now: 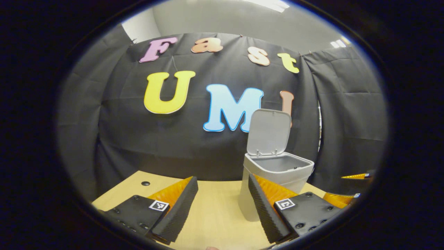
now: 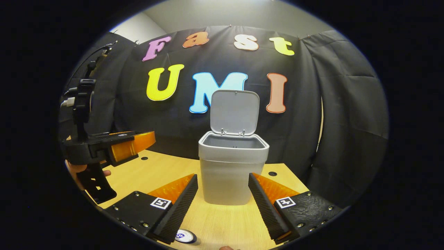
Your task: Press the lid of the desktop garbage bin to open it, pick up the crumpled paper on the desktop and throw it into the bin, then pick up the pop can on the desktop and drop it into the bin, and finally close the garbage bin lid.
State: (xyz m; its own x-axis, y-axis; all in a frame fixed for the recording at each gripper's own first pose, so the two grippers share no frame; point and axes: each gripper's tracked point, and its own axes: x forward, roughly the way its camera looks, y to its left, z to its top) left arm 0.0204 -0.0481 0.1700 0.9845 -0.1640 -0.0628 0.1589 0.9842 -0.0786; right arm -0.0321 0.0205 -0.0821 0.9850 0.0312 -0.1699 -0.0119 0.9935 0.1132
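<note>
The grey desktop bin stands on the wooden table straight ahead in the right gripper view, its lid raised upright and its mouth open. My right gripper is open in front of the bin, with nothing between its fingers. A small round white-and-blue thing peeks out beneath the right gripper; I cannot tell what it is. In the left gripper view the bin stands to the right with its lid up. My left gripper is open and holds nothing. A hand holds it left of the bin.
Black cloth walls close the booth behind and to the right of the bin. Small dark holes mark the tabletop near its back edge. Parts of the right gripper reach in at the far right of the left gripper view.
</note>
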